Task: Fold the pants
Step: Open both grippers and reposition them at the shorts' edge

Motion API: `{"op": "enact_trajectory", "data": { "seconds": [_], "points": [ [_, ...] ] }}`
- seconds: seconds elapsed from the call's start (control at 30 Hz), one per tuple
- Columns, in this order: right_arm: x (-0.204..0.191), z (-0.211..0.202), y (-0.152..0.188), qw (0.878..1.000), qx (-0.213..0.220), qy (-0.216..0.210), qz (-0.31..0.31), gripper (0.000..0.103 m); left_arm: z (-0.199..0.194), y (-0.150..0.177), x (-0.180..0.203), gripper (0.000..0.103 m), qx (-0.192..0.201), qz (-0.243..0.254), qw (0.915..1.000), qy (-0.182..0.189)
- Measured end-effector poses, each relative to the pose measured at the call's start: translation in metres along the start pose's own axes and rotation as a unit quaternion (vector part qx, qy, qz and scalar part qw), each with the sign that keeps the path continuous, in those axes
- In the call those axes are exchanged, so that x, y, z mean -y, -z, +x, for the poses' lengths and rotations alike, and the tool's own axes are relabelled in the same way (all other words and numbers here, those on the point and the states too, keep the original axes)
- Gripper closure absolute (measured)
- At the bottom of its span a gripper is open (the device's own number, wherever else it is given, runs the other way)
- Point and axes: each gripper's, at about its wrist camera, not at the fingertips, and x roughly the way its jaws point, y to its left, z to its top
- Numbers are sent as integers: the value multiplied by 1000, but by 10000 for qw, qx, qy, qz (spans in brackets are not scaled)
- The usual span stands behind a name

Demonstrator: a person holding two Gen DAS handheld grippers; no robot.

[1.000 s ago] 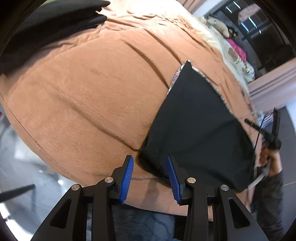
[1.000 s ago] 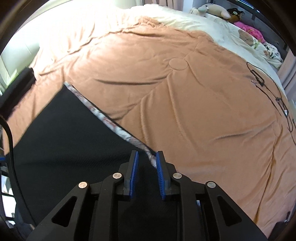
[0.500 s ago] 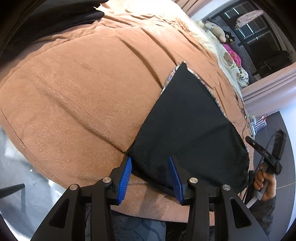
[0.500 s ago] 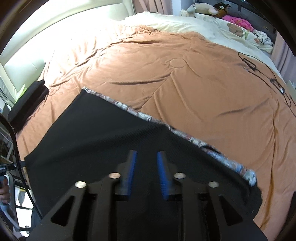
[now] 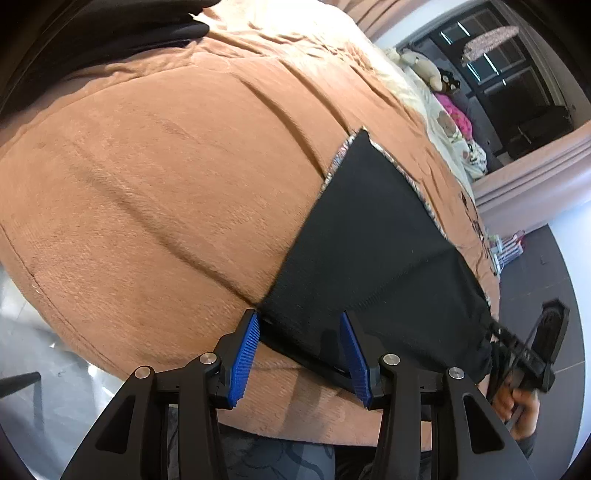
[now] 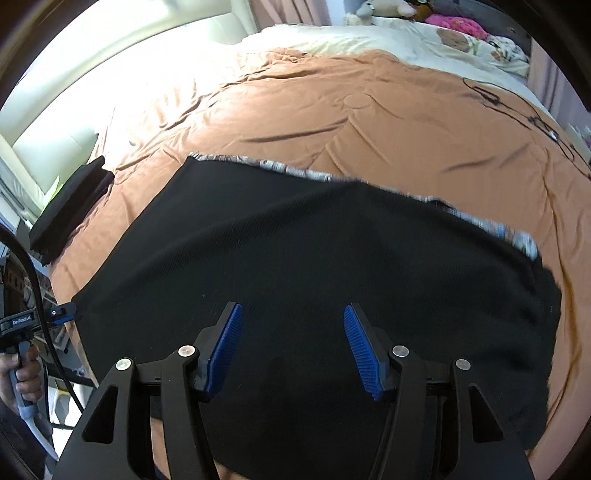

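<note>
Black pants lie flat on the orange-brown blanket, with a grey patterned band along their far edge. The near left corner of the pants rests between the fingers of my left gripper, whose blue pads stand apart from the cloth, so it is open. My right gripper hovers over the middle of the pants. Its jaws are opening and nothing is pinched between them. Each gripper also shows in the other's view: the right gripper and the left gripper.
A folded black stack sits at the blanket's far left corner. A dark cable lies on the blanket at the right. Cream bedding with soft toys is at the back. Grey floor lies below the bed's near edge.
My right gripper let go of the patterned edge, widened its jaws and moved sideways along the pants. The pants now lie spread flat. My left gripper's jaws widened a little.
</note>
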Motion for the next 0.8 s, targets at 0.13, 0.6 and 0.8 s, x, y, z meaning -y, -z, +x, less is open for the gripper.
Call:
{"op": "enact_trajectory", "data": {
  "seconds": [0.13,0.6,0.8],
  "points": [
    [-14,-1,11,10000,-41,-72,31,47,-2,-1,-16,55,4,-286,9990,353],
    [-27,13,40,9987,-214,-113,452,47,-5,0,-29,56,-160,-610,9966,536],
    [-18,22,53,9968,-368,110,700,47,2,2,-34,56,-245,-982,9912,855]
  ]
}}
